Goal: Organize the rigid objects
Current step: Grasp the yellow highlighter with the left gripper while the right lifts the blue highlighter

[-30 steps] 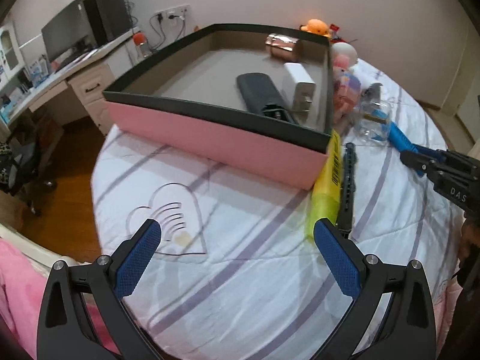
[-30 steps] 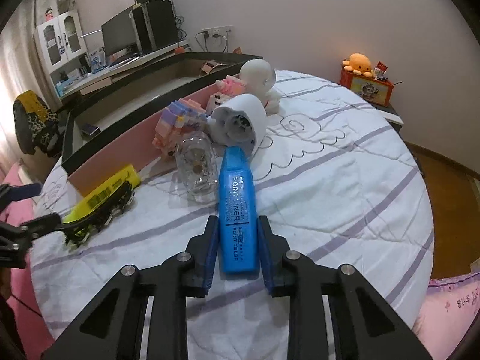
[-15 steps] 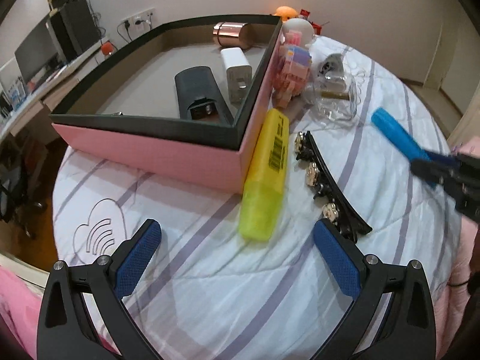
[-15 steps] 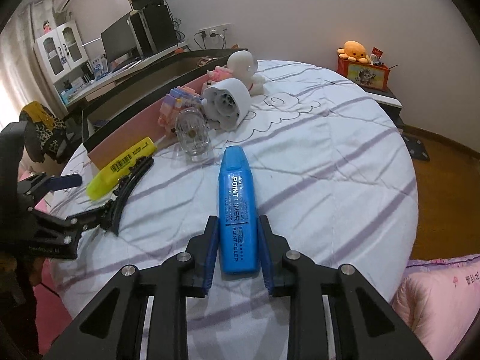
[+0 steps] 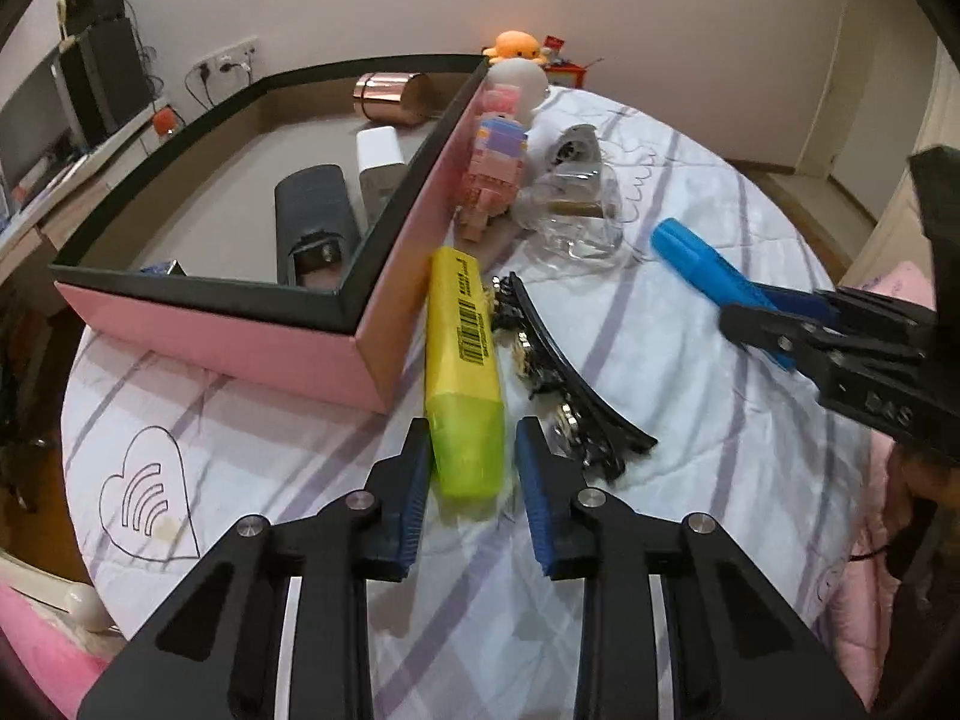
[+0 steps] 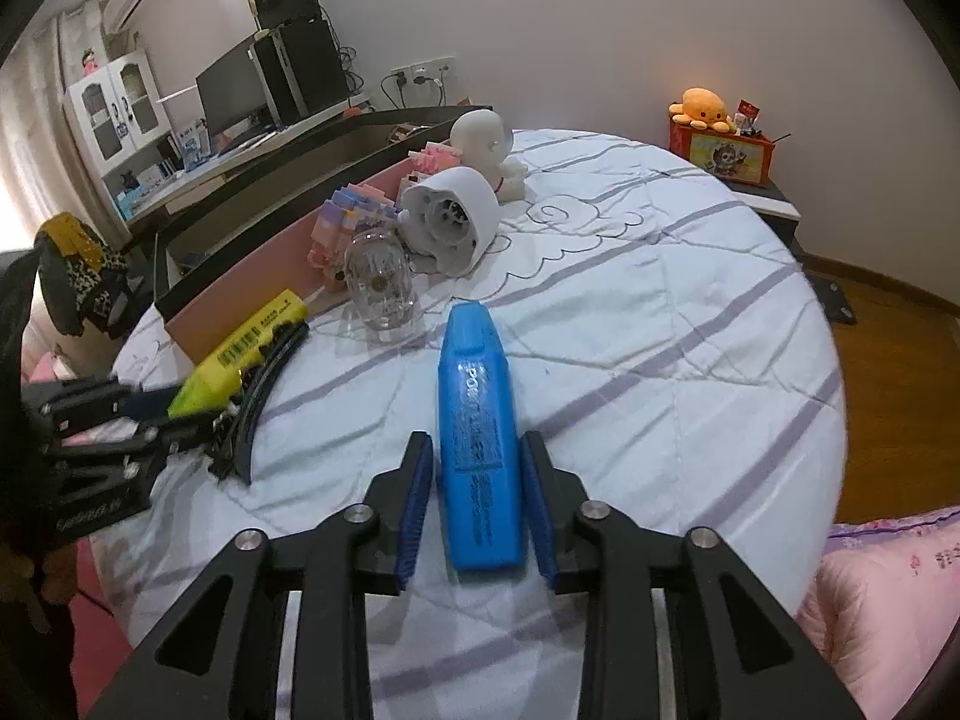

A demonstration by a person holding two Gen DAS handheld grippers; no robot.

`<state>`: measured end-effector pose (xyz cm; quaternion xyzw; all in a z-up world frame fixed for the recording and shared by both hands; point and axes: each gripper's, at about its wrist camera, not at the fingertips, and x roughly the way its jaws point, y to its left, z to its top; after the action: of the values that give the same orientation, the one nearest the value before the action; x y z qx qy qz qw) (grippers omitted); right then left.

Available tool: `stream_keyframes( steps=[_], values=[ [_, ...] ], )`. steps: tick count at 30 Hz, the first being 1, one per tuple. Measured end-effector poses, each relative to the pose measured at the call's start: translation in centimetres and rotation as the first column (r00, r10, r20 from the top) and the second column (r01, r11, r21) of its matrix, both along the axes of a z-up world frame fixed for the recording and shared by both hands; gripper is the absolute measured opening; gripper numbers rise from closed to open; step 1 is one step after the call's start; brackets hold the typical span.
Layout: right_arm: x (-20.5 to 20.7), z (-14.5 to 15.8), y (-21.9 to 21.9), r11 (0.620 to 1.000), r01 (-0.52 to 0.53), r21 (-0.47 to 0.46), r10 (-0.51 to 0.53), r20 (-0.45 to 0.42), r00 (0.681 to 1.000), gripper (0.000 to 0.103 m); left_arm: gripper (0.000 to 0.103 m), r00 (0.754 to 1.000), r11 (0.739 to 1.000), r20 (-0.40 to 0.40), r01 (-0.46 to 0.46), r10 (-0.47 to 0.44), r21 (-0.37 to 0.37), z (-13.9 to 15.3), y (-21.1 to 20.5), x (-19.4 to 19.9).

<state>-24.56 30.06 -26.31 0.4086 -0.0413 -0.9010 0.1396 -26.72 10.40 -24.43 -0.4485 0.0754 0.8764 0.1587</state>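
My left gripper [image 5: 473,456] has closed around the cap end of a yellow highlighter [image 5: 461,354] that lies beside the pink box [image 5: 240,336]. My right gripper [image 6: 477,468] is shut on a blue highlighter [image 6: 477,444] and holds it above the bed; it also shows in the left wrist view [image 5: 702,267]. A black hair clip [image 5: 564,372] lies just right of the yellow highlighter. The box holds a dark case [image 5: 315,222], a white charger [image 5: 381,162] and a copper cup [image 5: 390,97].
A clear glass jar [image 5: 576,219], a pink block figure [image 5: 495,174], a white round device [image 6: 453,219] and a white doll [image 6: 486,147] lie on the striped bedspread by the box's right wall. A desk with a monitor stands behind.
My left gripper moved forward and narrowed from wide open onto the yellow highlighter's cap end. My right gripper still holds the blue highlighter and has lifted slightly.
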Motion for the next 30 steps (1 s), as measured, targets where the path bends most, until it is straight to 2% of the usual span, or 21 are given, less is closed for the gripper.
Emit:
stream_keyframes(
  steps=[3,6,9,15,19,22,26,30],
  values=[
    [0.1,0.1,-0.2,1.0,-0.01,-0.014,0.01,0.005,1.0,0.033,0.024,1.0,1.0,0.008,0.004,-0.004,0.009,0.0,0.0,0.3],
    [0.9,0.1,-0.5,0.998,-0.044,-0.042,0.045,0.006,0.999,0.025,0.021,1.0,1.0,0.015,0.005,-0.005,0.027,0.1,-0.1,0.7],
    [1.8,-0.1,-0.7,0.994,-0.065,-0.084,0.066,0.011,0.998,0.025,0.021,1.0,0.999,0.019,0.006,-0.007,0.05,0.1,0.1,0.9],
    [3.3,0.2,-1.3,0.991,-0.091,-0.1,0.094,0.028,0.995,0.025,0.021,0.998,0.998,0.021,0.051,-0.052,0.022,0.1,0.1,2.6],
    [4.7,0.4,-2.3,0.988,-0.136,-0.077,0.14,0.046,0.989,0.025,0.021,0.997,0.997,0.025,0.076,-0.075,-0.008,0.2,-0.7,5.0],
    [5.3,0.4,-2.9,0.99,-0.137,-0.045,0.139,0.041,0.989,0.025,0.022,0.997,0.996,0.012,0.08,-0.079,-0.031,0.3,-0.7,5.4],
    [4.5,0.2,-3.5,0.992,-0.126,-0.027,0.127,0.044,0.991,0.026,0.028,0.999,0.998,0.012,0.051,-0.05,-0.025,0.1,-0.5,3.7],
    [4.0,0.1,-3.9,0.993,-0.114,-0.007,0.115,0.032,0.993,0.026,0.042,0.999,0.999,0.006,0.037,-0.037,-0.02,-0.1,-0.1,1.9]
  ],
)
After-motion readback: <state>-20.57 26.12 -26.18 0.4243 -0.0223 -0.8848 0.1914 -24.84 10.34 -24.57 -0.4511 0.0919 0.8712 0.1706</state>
